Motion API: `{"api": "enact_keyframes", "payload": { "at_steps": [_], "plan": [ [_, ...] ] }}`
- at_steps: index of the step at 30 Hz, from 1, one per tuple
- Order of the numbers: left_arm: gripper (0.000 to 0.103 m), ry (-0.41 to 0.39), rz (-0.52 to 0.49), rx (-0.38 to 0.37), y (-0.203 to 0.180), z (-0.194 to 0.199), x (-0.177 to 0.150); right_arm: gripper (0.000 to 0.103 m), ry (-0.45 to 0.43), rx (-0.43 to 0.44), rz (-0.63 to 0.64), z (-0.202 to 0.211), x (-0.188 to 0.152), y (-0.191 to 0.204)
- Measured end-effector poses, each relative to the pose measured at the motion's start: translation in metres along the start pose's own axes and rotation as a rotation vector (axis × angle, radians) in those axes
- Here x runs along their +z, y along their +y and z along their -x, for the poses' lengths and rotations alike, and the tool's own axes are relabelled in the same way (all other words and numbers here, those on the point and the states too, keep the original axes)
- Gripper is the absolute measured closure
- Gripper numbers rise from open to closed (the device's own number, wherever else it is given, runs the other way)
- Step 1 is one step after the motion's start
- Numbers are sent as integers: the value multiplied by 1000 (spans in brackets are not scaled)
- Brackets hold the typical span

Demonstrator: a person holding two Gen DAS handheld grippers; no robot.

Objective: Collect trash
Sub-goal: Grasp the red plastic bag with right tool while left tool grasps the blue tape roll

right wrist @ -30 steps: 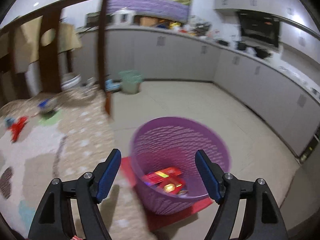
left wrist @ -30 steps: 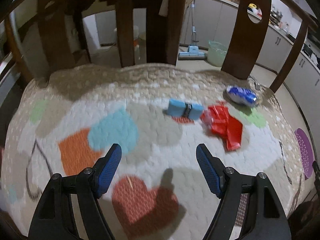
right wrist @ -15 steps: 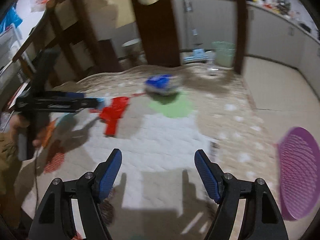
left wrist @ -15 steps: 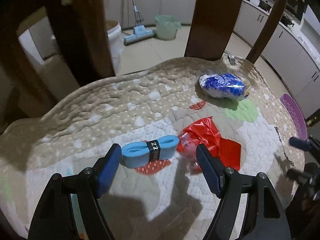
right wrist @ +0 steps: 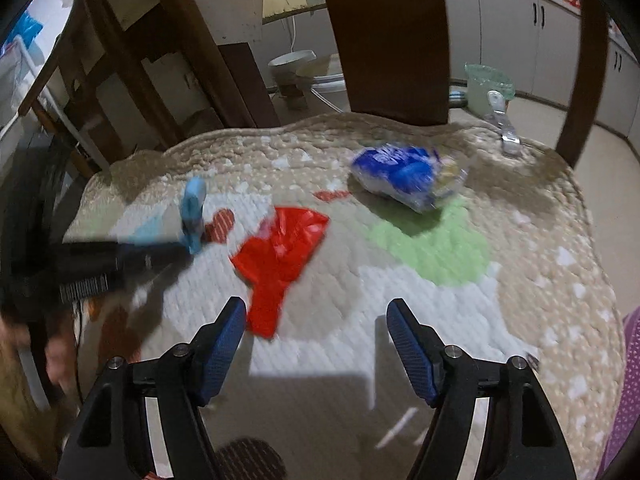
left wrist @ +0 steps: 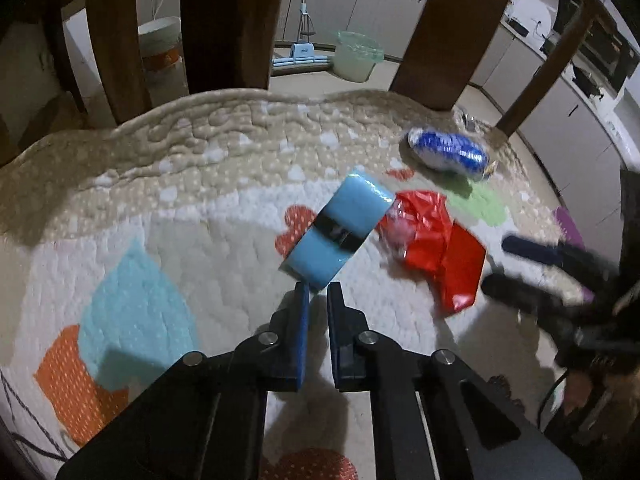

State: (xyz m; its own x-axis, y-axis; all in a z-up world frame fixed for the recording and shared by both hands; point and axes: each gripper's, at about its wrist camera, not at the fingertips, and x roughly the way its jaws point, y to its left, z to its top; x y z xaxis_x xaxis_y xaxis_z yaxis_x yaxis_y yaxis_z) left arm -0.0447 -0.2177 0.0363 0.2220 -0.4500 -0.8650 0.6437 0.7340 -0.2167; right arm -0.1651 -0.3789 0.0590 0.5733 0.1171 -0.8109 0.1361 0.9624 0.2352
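Quilted mat [left wrist: 192,184]: left hand-held gripper [left wrist: 317,300] pinches blue packet [left wrist: 338,232]; right hand-held gripper [right wrist: 316,344], spread, nears red wrapper [right wrist: 280,256] beside it. Next, grab wrapper.

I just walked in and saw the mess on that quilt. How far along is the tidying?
Partly done, it seems. In hand: the left gripper is shut on the light blue packet, tilted up off the quilt. Left: the red wrapper and the blue and white bag lie on the quilt, with the open right gripper near the red one. Only the purple basket edge shows, contents unseen.
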Motion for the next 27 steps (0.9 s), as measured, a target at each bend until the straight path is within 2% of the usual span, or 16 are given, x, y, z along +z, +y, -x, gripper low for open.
{"api": "enact_keyframes", "payload": {
  "at_steps": [3,6,7,9,10,11,12,13,14,16,22,23,24,25,26,27],
  "plan": [
    [94,-26,-18,28,-5,-3,-6,26,6,13,-6,-9,13,9],
    [93,-48,-1,-1,2,-2,-7,27,24,-5,9,-24,23,20],
    [87,-53,9,-14,4,-1,-7,32,31,-20,18,-29,24,23],
    [65,-74,13,-28,6,2,-8,39,49,-56,38,-40,27,29],
    [44,-92,6,-22,6,6,-8,45,60,-71,46,-45,27,31],
    [32,-114,-4,-5,5,8,-8,52,68,-73,49,-48,26,31],
    [31,-130,-14,9,4,10,-8,56,67,-64,47,-49,25,31],
    [31,-141,-29,22,1,11,-6,66,66,-53,44,-48,25,31],
    [31,-143,-48,29,-1,10,-3,72,69,-55,42,-47,25,31],
    [31,-137,-77,40,-5,5,4,79,70,-42,27,-41,24,29],
    [31,-64,-138,80,-9,-26,24,83,58,-27,-5,-24,14,20],
    [41,-43,-131,72,-8,-30,25,83,58,-21,-13,-22,12,18],
    [55,-30,-119,67,-6,-32,25,83,57,-13,-22,-19,10,16],
    [67,-32,-107,91,-6,-31,25,83,55,-6,-29,-15,7,14],
    [74,-37,-95,97,-5,-29,24,83,52,-3,-34,-12,5,12],
    [74,-38,-79,86,-4,-27,23,83,47,-2,-39,-7,3,9]
  ]
}}
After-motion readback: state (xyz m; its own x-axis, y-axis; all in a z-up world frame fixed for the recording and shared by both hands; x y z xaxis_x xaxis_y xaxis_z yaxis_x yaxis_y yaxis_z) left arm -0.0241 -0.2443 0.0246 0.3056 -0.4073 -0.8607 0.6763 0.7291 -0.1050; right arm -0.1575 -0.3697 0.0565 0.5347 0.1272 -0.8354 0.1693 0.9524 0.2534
